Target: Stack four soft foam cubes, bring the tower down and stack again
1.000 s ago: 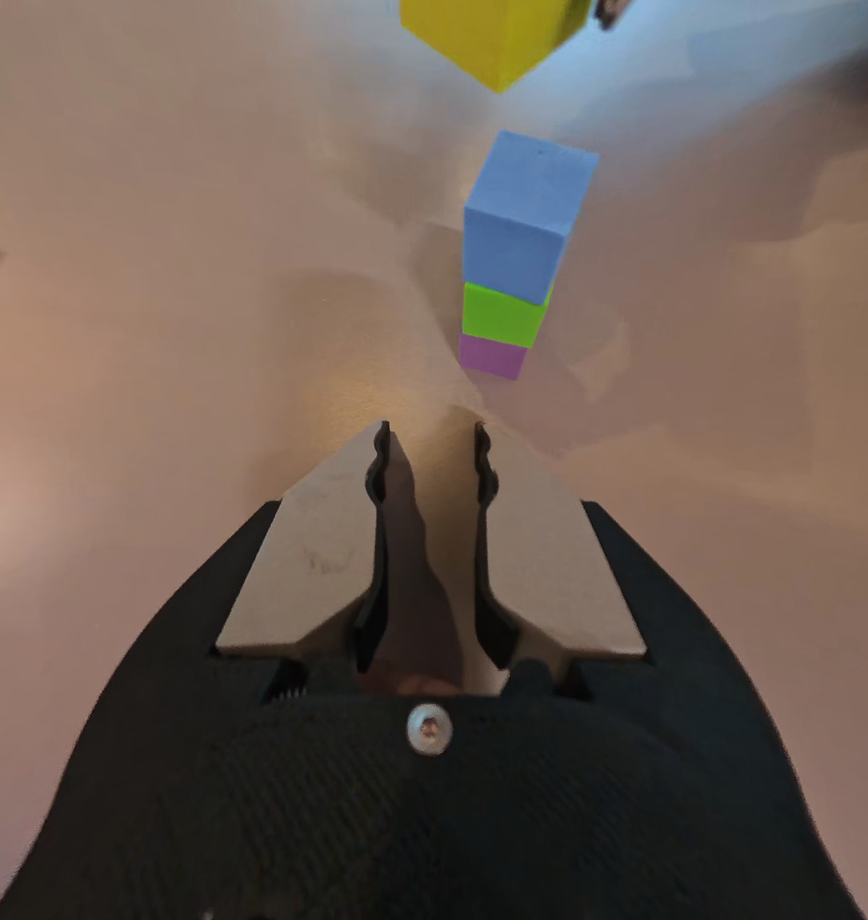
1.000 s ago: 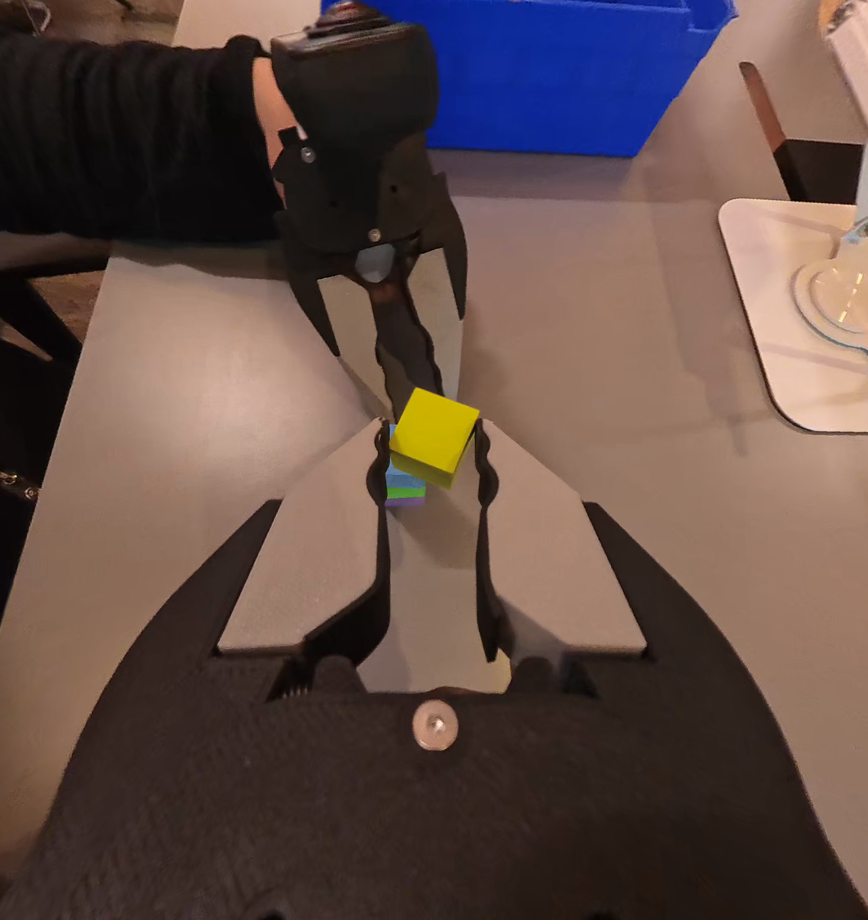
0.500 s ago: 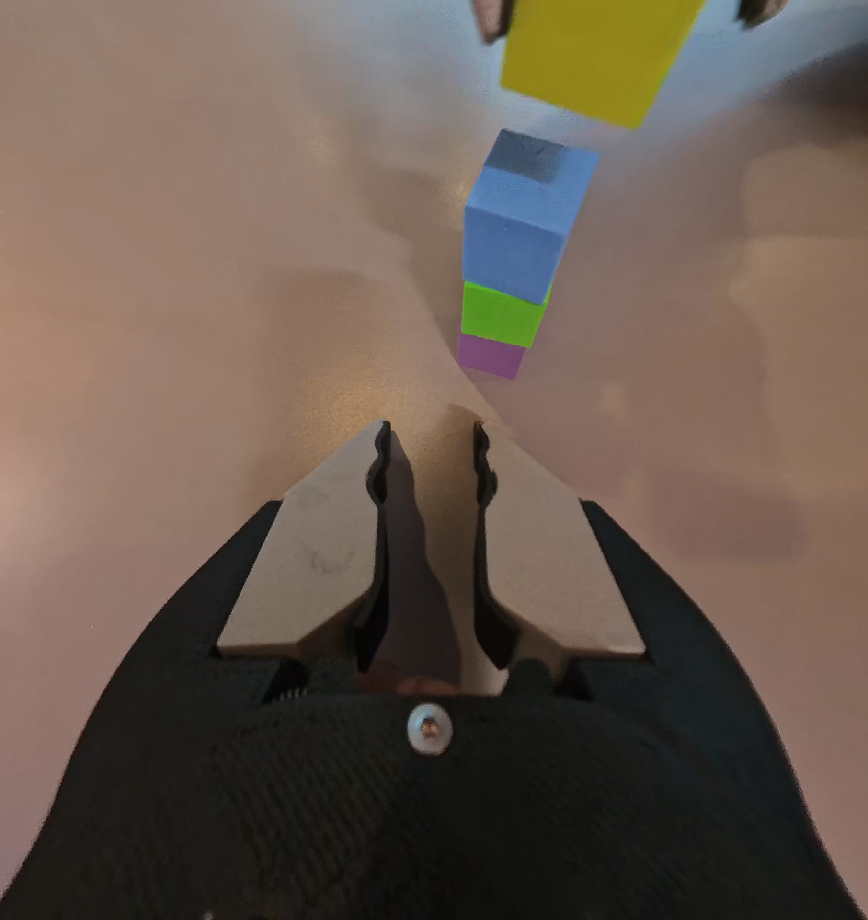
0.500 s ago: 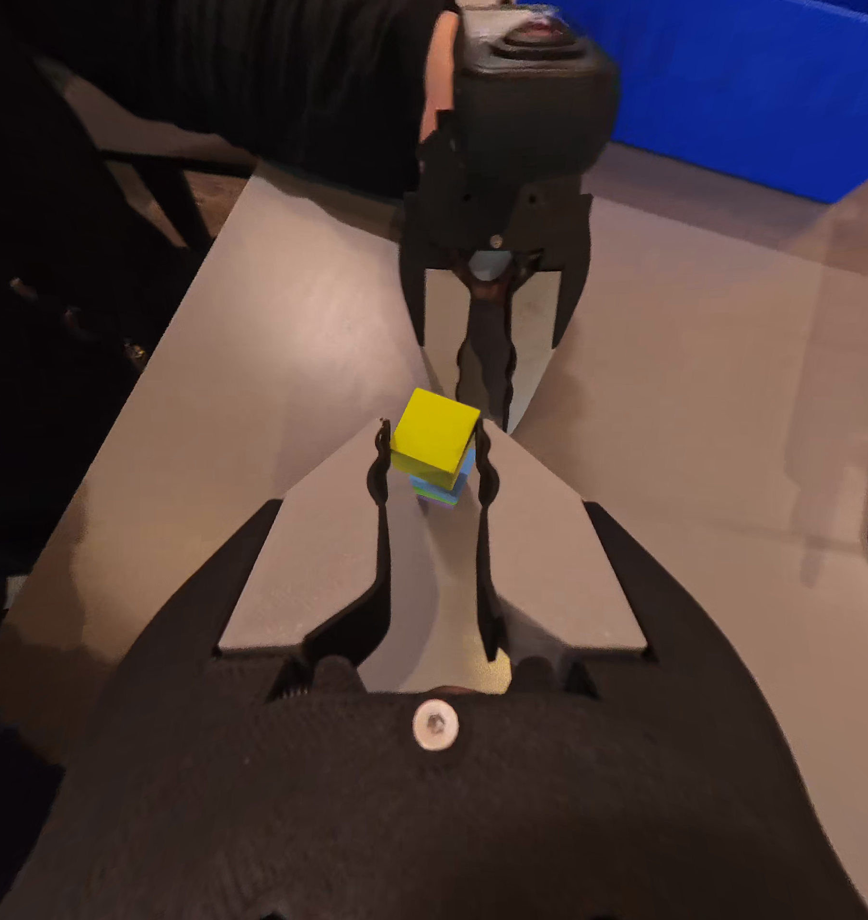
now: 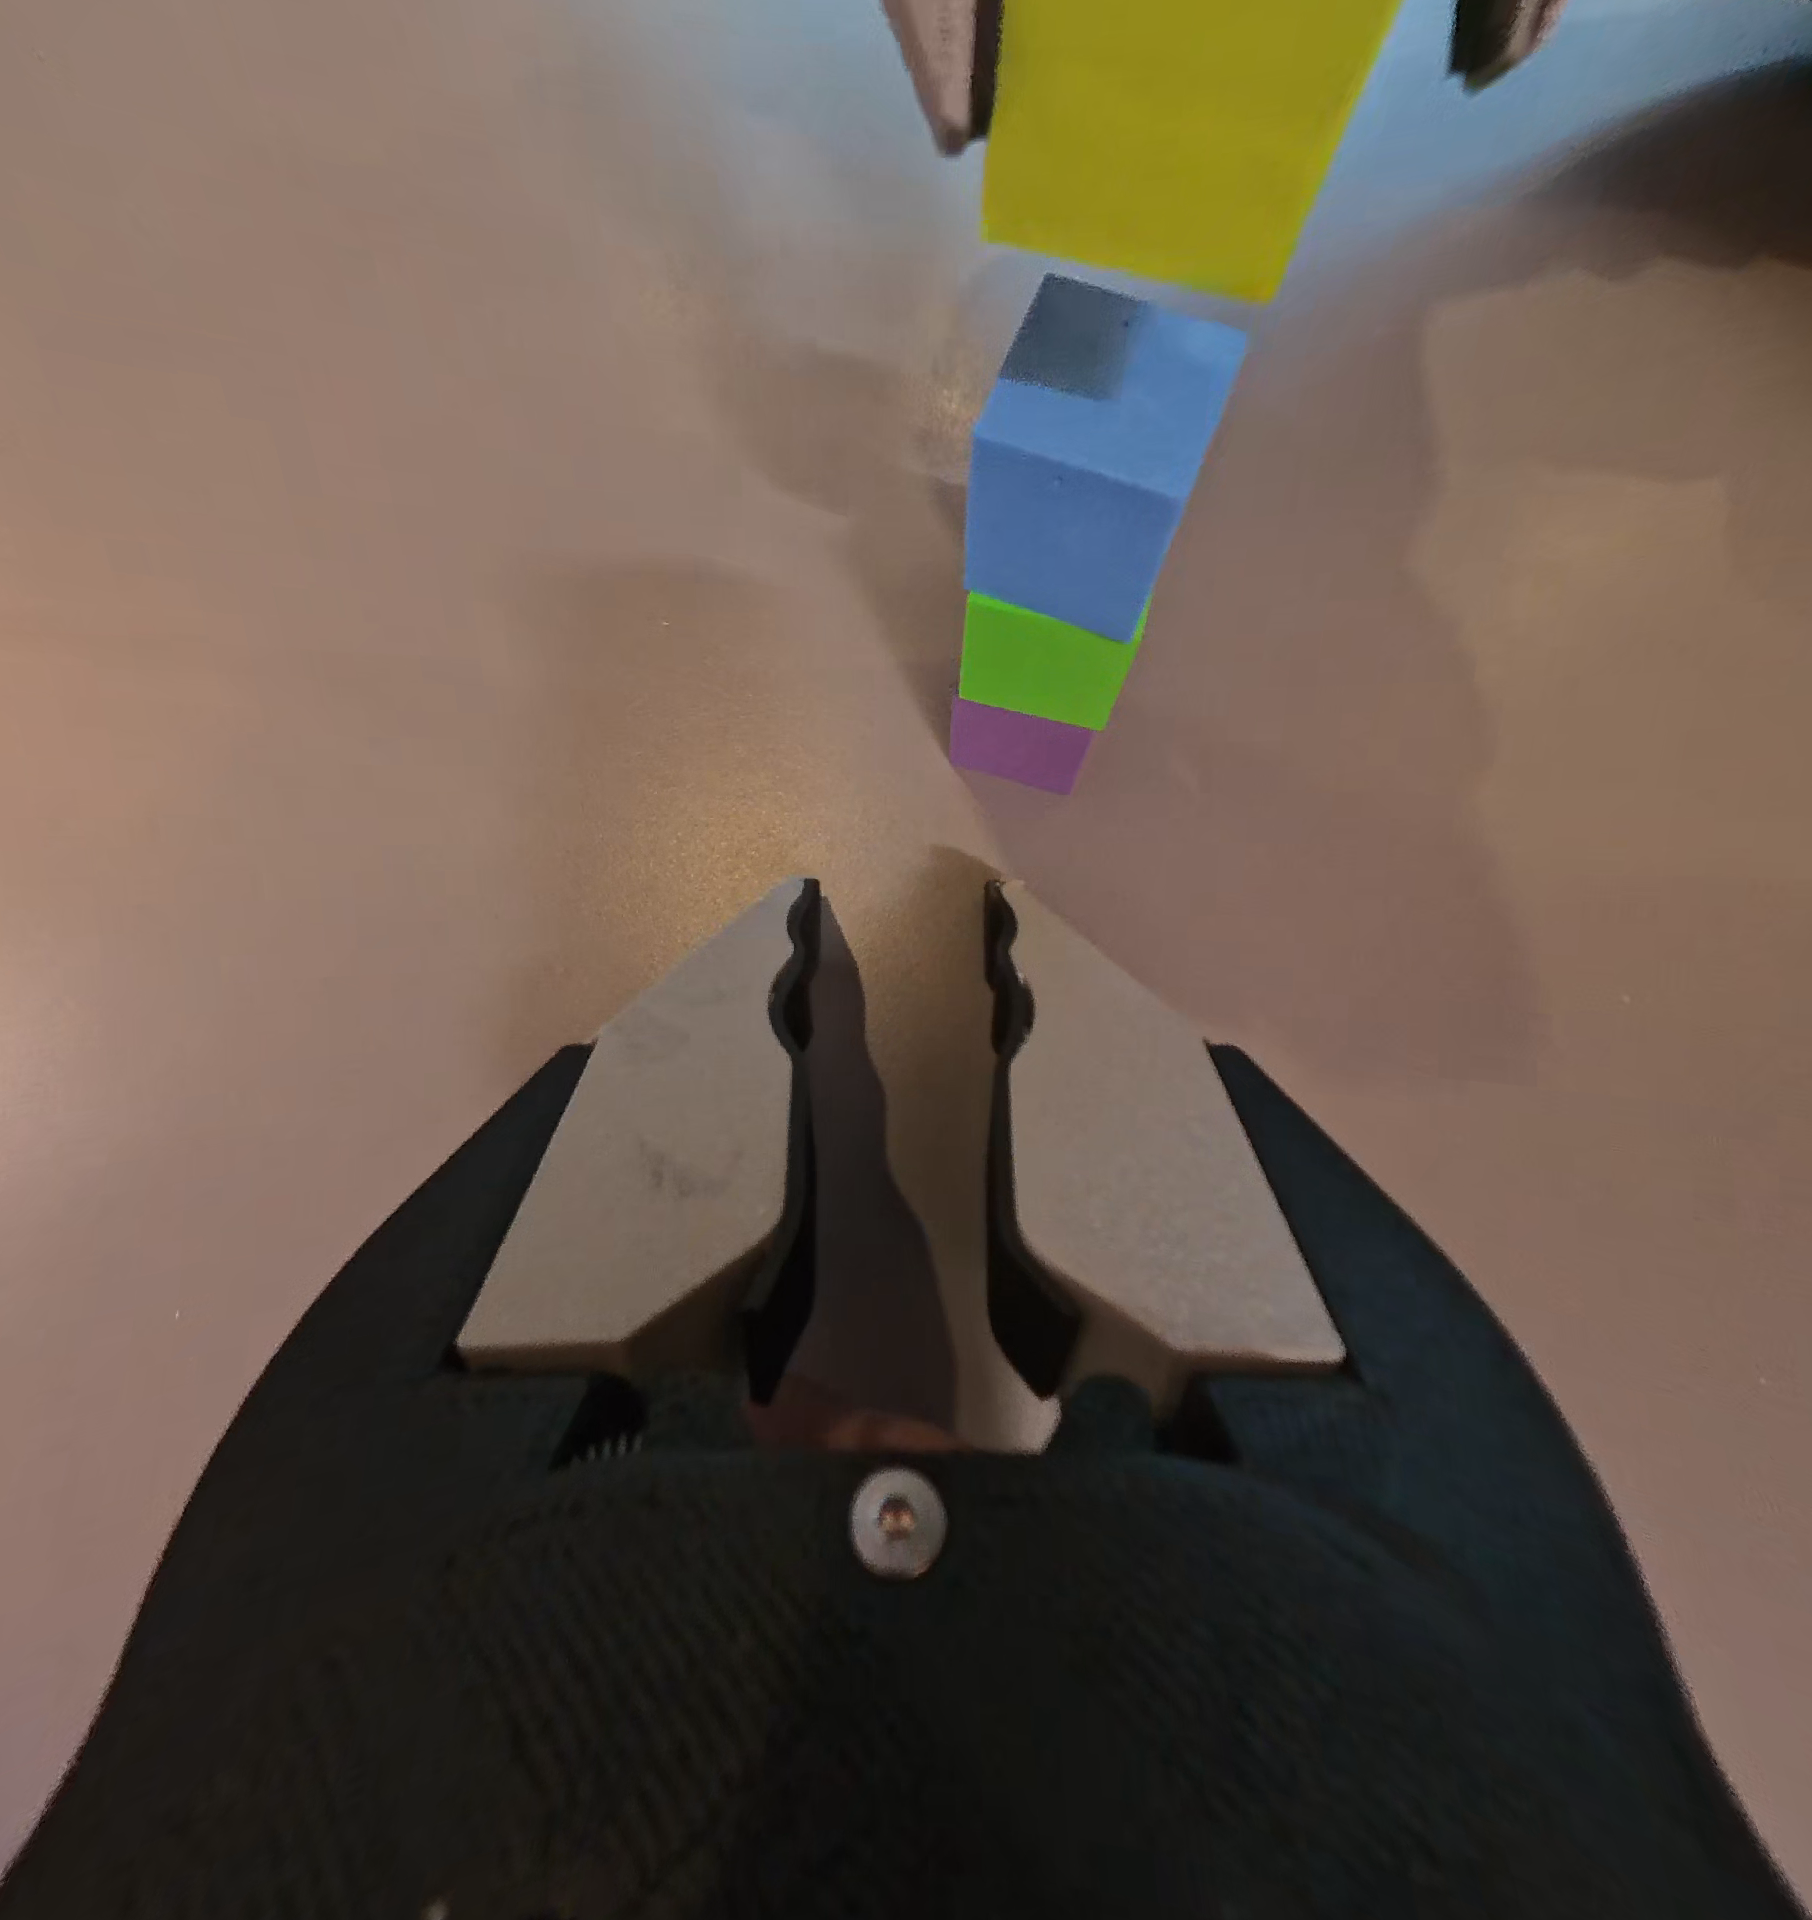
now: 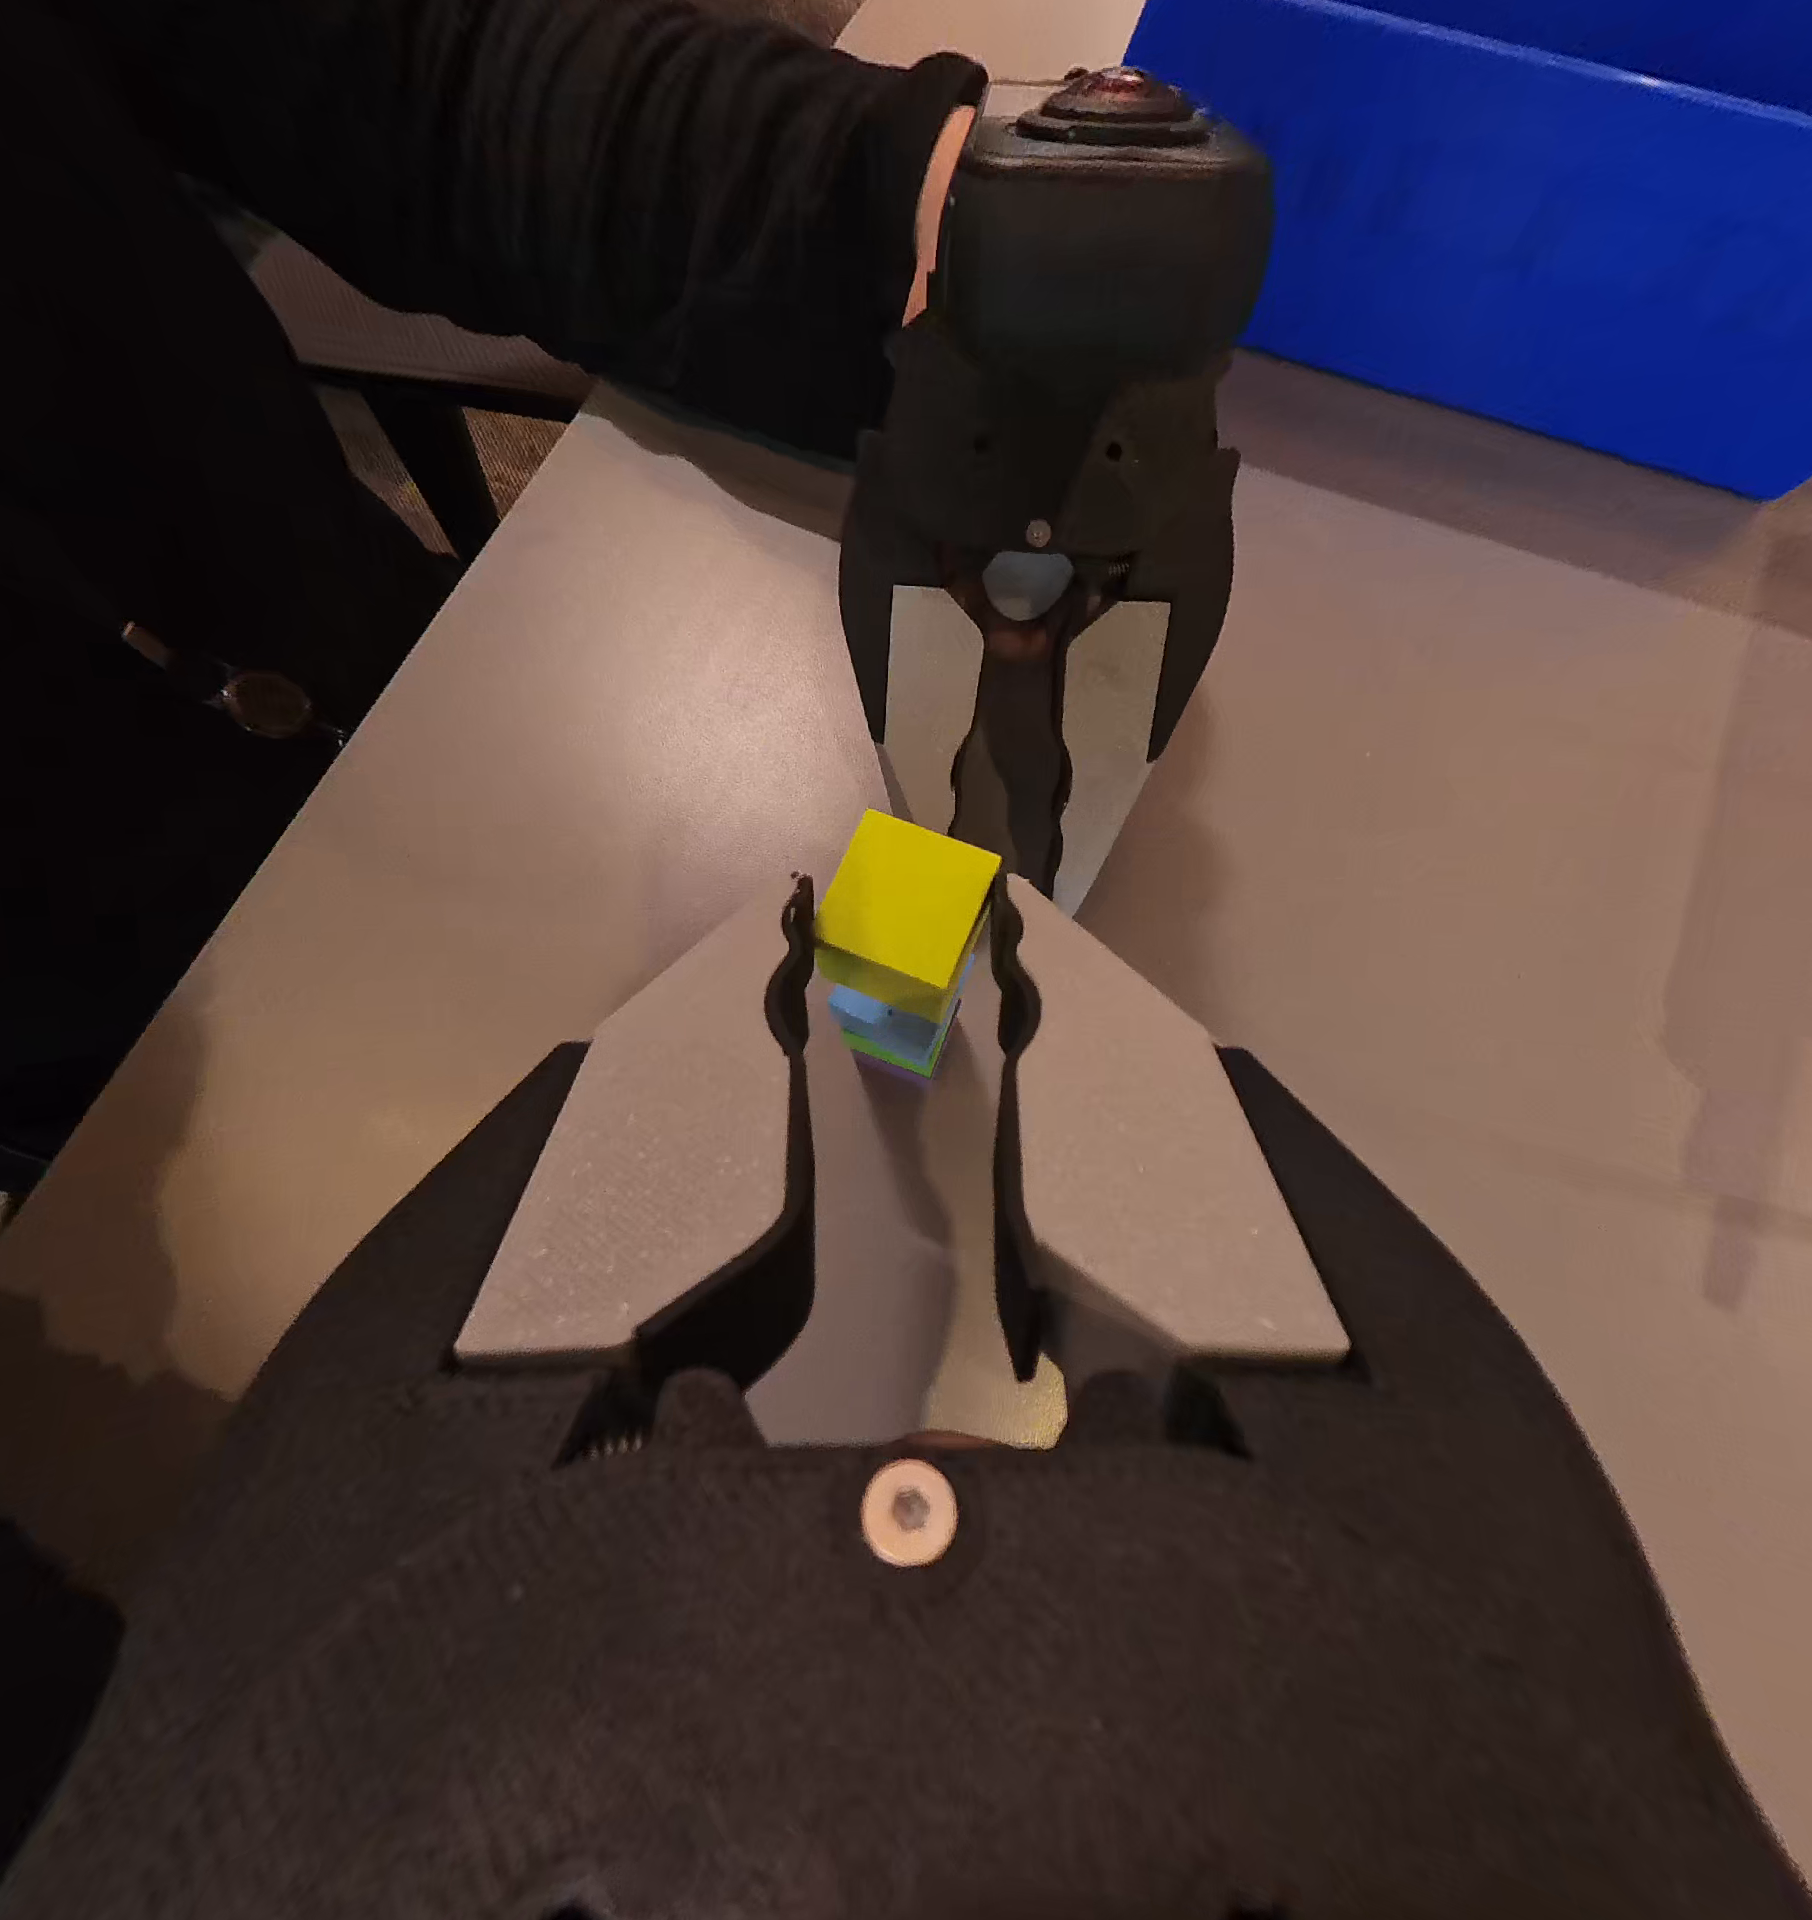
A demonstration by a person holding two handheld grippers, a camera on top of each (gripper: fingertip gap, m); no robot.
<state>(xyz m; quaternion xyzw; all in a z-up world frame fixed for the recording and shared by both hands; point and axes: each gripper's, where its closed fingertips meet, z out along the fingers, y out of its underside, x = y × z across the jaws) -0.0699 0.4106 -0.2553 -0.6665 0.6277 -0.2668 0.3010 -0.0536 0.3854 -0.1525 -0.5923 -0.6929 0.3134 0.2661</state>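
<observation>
A tower of three foam cubes stands on the table: purple cube (image 5: 1021, 746) at the bottom, green cube (image 5: 1047, 661) on it, blue cube (image 5: 1084, 499) on top. My right gripper (image 6: 902, 902) is shut on the yellow cube (image 6: 907, 902) and holds it just above the blue cube (image 6: 866, 1008), slightly offset; a small gap shows in the left wrist view under the yellow cube (image 5: 1162, 135). My left gripper (image 5: 900, 894) is open and empty, low over the table in front of the tower. It faces me in the right wrist view (image 6: 1016, 862).
A blue bin (image 6: 1567, 260) stands at the far right of the grey table (image 6: 1453, 883). The table's left edge runs beside a person's dark sleeve (image 6: 569, 187) and a dark chair. Bare tabletop lies right of the tower. The grippers' ends are close to 11 cm from one another.
My right gripper has brought the yellow cube down and over the tower, from offset to nearly above the blue cube. The left gripper has stayed still.
</observation>
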